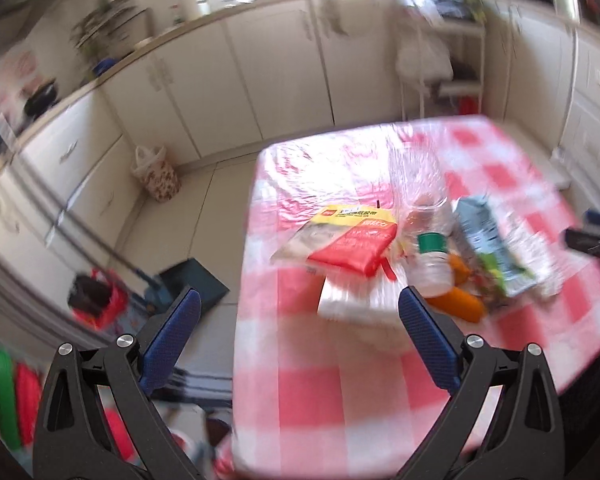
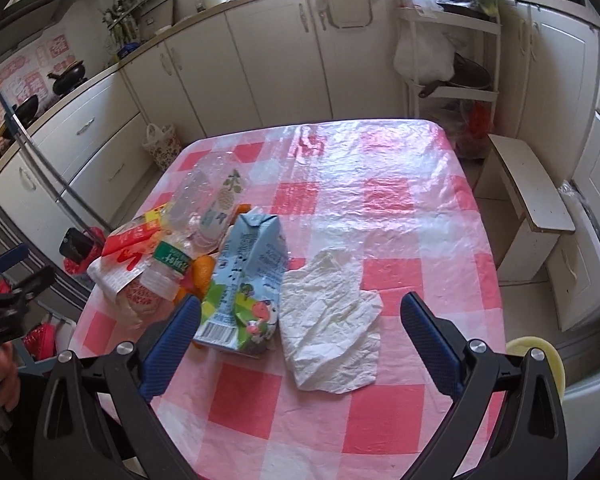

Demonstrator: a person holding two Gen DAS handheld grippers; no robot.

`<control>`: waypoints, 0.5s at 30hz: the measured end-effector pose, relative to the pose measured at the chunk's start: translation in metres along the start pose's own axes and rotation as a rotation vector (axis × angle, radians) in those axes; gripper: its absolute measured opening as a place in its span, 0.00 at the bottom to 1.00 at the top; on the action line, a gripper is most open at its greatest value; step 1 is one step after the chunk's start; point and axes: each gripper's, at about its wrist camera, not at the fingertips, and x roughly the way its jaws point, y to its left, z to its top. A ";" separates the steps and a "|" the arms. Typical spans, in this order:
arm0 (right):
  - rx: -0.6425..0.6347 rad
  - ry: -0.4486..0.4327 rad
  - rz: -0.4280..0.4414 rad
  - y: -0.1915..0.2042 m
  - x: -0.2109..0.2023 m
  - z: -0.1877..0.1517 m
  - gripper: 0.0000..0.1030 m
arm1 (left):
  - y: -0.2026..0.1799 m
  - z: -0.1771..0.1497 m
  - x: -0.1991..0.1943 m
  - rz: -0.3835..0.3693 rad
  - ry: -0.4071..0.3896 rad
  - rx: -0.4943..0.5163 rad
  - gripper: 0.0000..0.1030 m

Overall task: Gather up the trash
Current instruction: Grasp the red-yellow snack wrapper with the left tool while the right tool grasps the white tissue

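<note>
Left gripper point(image 1: 300, 332): fingers wide apart, holding nothing.
Right gripper point(image 2: 300, 330): spread, empty, above crumpled tissue point(image 2: 330, 322).
Milk carton point(image 2: 246, 280): lying flat, contents unseen.
Left view only: floral bag point(image 1: 158, 176) on floor.

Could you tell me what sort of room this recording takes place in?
Most likely a home kitchen: white cabinets run under a long counter, a black wok sits on the stove, and trash lies on a table under a red checked cloth.

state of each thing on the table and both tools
left tool: open, empty
right tool: open, empty
milk carton: lying flat
tissue: crumpled, spread flat
green-label bottle: lying on its side
clear bottle: lying down
red packet: lying flat
</note>
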 end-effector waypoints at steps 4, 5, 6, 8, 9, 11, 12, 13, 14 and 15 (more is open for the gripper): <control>0.046 0.020 -0.001 -0.016 0.003 -0.001 0.93 | -0.025 0.021 0.043 0.044 0.041 0.149 0.93; 0.053 0.023 -0.002 -0.019 0.003 -0.001 0.93 | -0.027 0.023 0.049 0.050 0.043 0.159 0.91; 0.060 0.027 -0.003 -0.023 0.004 -0.001 0.93 | -0.028 0.025 0.056 0.040 0.050 0.158 0.87; 0.072 0.034 -0.003 -0.028 0.005 -0.003 0.93 | -0.022 0.028 0.069 -0.031 0.093 0.104 0.59; 0.076 0.038 -0.003 -0.030 0.005 -0.002 0.93 | -0.020 0.028 0.072 -0.059 0.108 0.080 0.53; 0.085 0.046 0.001 -0.033 0.008 -0.002 0.93 | -0.018 0.030 0.079 -0.110 0.134 0.052 0.23; 0.089 0.051 0.004 -0.034 0.009 -0.002 0.93 | -0.018 0.029 0.080 -0.120 0.134 0.046 0.17; 0.091 0.054 0.006 -0.034 0.009 -0.003 0.93 | -0.019 0.028 0.081 -0.130 0.135 0.038 0.11; 0.089 0.057 0.007 -0.033 0.010 -0.003 0.93 | -0.018 0.028 0.081 -0.144 0.131 0.022 0.06; 0.084 0.060 0.005 -0.031 0.011 -0.003 0.93 | -0.015 0.027 0.080 -0.150 0.127 0.009 0.04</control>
